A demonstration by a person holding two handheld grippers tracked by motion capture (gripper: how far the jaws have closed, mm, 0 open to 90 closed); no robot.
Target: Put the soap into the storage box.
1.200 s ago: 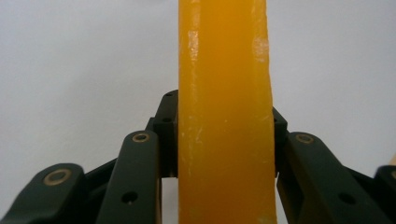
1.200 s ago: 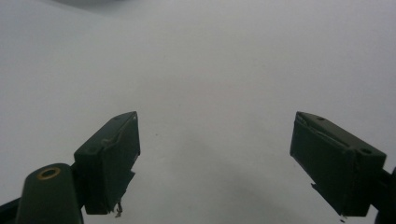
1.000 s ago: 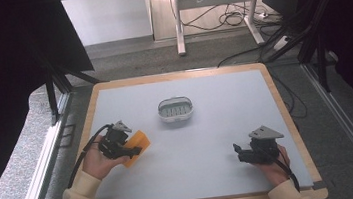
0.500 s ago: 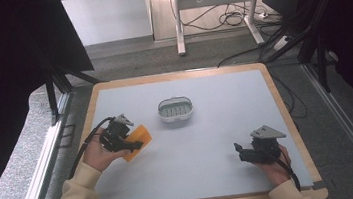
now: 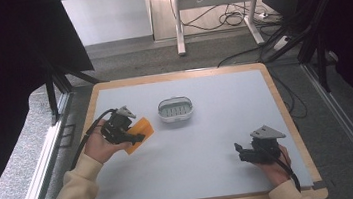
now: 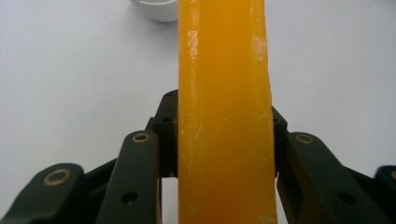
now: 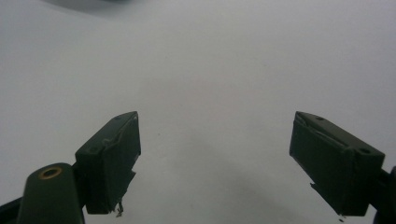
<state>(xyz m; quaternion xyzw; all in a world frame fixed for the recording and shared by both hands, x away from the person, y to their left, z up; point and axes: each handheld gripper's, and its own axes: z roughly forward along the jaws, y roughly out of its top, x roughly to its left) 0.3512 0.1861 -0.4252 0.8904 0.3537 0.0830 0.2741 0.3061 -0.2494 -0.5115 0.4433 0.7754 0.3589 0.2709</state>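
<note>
The left hand-held gripper clasps the orange block left of centre, not yet in the white dish; the right hand-held gripper gapes idle.

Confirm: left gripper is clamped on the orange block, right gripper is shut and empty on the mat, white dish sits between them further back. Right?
Not quite. The right gripper is empty, but its jaws stand wide open, as the right gripper view shows. The rest holds: the left gripper is clamped on the orange block, and the white dish sits further back on the mat.

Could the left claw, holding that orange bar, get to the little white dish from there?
Probably yes: the left claw grips the orange bar, and bare mat lies between it and the white dish.
</note>
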